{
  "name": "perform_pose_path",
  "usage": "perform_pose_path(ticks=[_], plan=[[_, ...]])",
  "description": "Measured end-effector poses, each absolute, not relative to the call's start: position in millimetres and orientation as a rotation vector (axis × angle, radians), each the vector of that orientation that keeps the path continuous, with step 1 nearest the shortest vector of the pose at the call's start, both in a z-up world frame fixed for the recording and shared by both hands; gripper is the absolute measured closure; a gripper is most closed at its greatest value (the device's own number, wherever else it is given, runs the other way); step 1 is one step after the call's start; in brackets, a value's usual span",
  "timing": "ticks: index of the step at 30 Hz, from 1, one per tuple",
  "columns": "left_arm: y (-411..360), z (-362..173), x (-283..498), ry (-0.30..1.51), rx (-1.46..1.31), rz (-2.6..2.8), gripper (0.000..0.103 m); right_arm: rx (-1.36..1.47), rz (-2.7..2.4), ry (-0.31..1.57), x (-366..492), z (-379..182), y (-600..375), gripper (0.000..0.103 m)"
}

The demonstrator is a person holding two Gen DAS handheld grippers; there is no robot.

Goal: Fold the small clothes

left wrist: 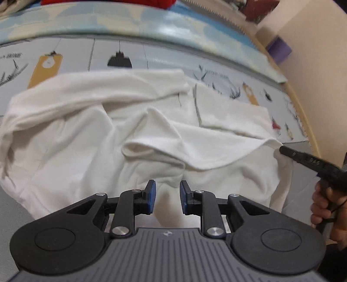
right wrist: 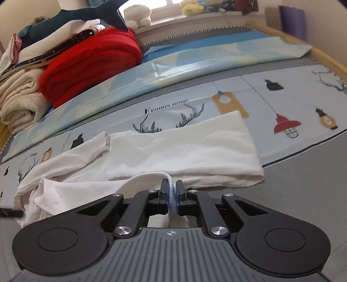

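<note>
Garment [right wrist: 173, 149] lies crumpled on printed mat [right wrist: 292, 91], sleeve [right wrist: 65, 158] trailing at left. Folded sheet [right wrist: 195, 65] lies behind mat. Rolled blanket [right wrist: 91, 63] sits on sheet, far left, bedding stack [right wrist: 19, 95] left of it, plush shark [right wrist: 71, 17] on top. Plush toys [right wrist: 136, 14] line the back ledge.

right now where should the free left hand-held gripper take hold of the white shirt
Probably the raised fold ridge of the white shirt, approached from above: it stands proud of the fabric just ahead of the open left hand-held gripper, so the pads can straddle it.
</note>
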State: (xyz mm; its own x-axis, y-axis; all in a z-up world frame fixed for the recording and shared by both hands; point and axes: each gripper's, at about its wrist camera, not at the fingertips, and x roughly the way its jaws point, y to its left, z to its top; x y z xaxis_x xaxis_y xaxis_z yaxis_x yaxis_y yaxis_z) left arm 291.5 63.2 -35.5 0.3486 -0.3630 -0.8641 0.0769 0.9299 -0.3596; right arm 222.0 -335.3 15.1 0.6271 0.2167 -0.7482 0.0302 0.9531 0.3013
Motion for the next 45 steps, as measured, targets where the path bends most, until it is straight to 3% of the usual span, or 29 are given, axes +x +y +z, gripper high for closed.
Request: perform_pose_path(ticks=[4,7,10,12,13,15,16,18,24,33,45], plan=[[50,-48,303,1.177,-0.329,-0.279,0.077,0.305,0.121,0.929,234,1,-338,0.086],[45,-57,314,1.172,-0.351,-0.212,0.063,0.277,0.135,0.962,235,-5,-333,0.075],[41,-65,324,1.197,-0.313,-0.166,0.063,0.238,0.137,1.002,238,-14,-328,0.068],[42,-65,323,1.195,-0.282,-0.161,0.076,0.224,0.121,1.038,239,-21,-327,0.066],[45,-62,323,1.186,-0.281,-0.164,0.091,0.22,0.114,1.054,241,-26,-328,0.066],[55,-53,320,1.161,-0.293,-0.162,0.094,0.201,0.098,1.08,241,-32,-328,0.067],[59,-50,319,1.15,-0.289,-0.158,0.1,0.188,0.089,1.092,242,-35,-328,0.067],[72,-41,313,1.135,-0.259,-0.136,0.1,0.182,0.083,1.126,243,-41,-331,0.067],[114,-18,286,1.12,-0.271,-0.12,0.101,0.157,0.085,1.112,238,-37,-333,0.099],[168,10,230,1.168,-0.158,-0.02,0.103,0.155,0.003,1.02,216,-7,-351,0.099],[145,14,254,1.068,-0.425,-0.094,0.095,0.147,0.066,1.043,208,-9,-343,0.099]])
